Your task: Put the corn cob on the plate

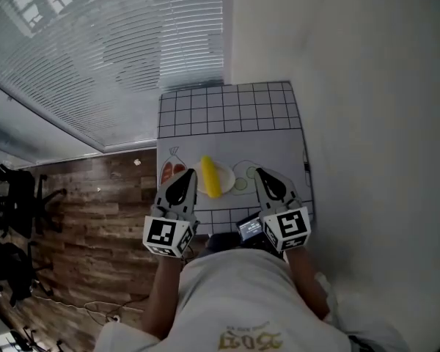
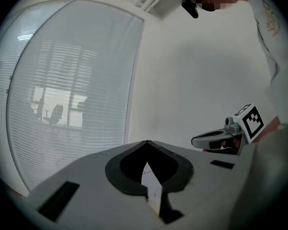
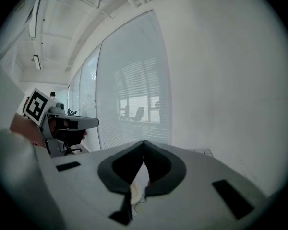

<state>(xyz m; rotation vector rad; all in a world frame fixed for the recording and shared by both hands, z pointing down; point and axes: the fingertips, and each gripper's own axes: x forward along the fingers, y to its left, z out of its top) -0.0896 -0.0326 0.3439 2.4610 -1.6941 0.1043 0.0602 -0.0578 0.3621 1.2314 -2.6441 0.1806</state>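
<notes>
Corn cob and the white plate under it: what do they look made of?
Corn cob: probably a plastic toy, judging by its even, bright yellow; it is too small here to show kernels. Plate: plain white with no glare, so plastic or ceramic; the head view cannot settle which.

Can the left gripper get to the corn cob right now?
Probably yes. The corn cob lies open on the plate, just right of the left gripper in the head view, nothing between them. The gripper is held above the table, jaws shut, so it must open and dip first.
</notes>
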